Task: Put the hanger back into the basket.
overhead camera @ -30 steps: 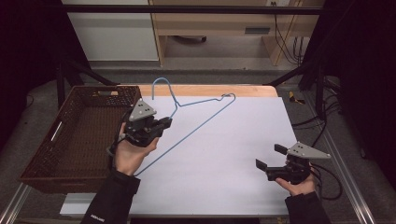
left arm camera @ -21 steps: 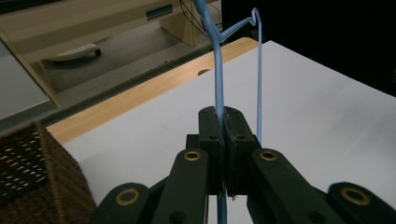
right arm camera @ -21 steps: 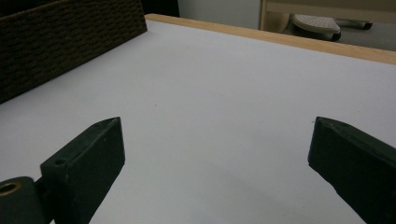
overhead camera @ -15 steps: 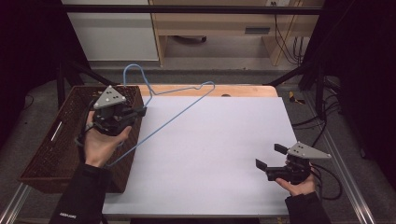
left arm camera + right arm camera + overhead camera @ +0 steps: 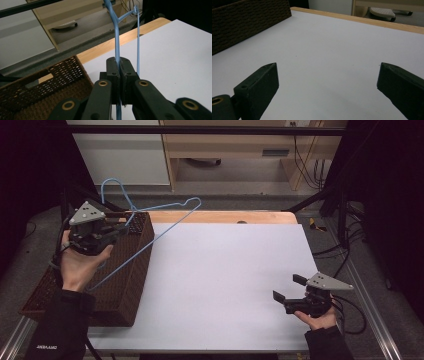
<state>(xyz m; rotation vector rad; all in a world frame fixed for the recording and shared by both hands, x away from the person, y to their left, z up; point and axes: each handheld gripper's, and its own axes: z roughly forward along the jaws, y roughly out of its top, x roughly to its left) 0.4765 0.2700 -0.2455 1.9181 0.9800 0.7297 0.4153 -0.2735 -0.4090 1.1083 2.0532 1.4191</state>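
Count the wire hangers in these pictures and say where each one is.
1. The blue hanger is clamped in the left gripper, held above the brown basket.

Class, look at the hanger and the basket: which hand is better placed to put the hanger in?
Left. Its tongs grip the blue hanger over the wicker basket; the right tongs sit open, far across the table.

The left gripper (image 5: 112, 236) is raised with jaws pinched together — the right gripper (image 5: 291, 289) rests low, jaws spread wide.
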